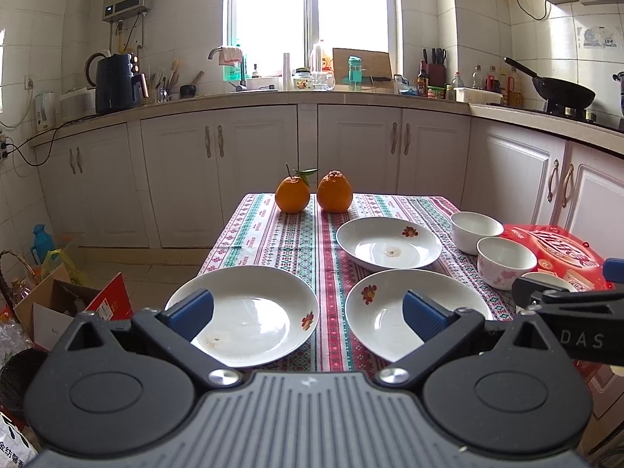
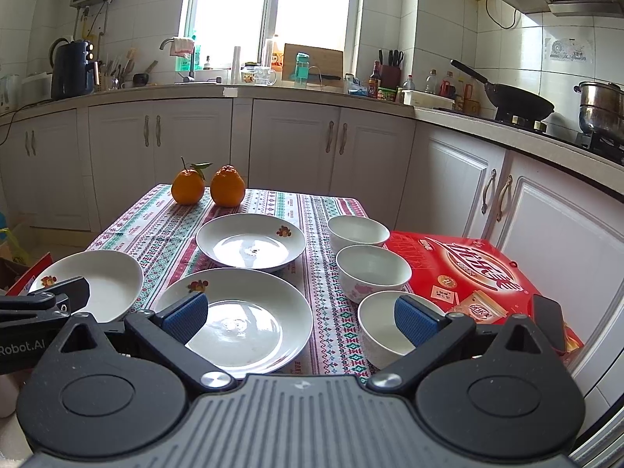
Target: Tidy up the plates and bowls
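Three white flowered plates lie on the patterned tablecloth: a near-left plate (image 1: 249, 312), a near-middle plate (image 1: 390, 312) and a far plate (image 1: 390, 243). Three bowls stand in a row along the right edge: a far white bowl (image 2: 357, 230), a pink-flowered bowl (image 2: 372, 269) and a near bowl (image 2: 386, 327). My left gripper (image 1: 308, 312) hangs open above the gap between the two near plates. My right gripper (image 2: 300, 318) is open too, one finger over the near-middle plate (image 2: 249, 319), the other over the near bowl. Neither holds anything.
Two oranges (image 1: 292, 195) (image 1: 334, 191) sit at the table's far end. A red box (image 2: 468, 273) with a dark phone (image 2: 548, 319) on it lies right of the bowls. Cardboard boxes (image 1: 70, 304) stand on the floor at left. Kitchen cabinets ring the room.
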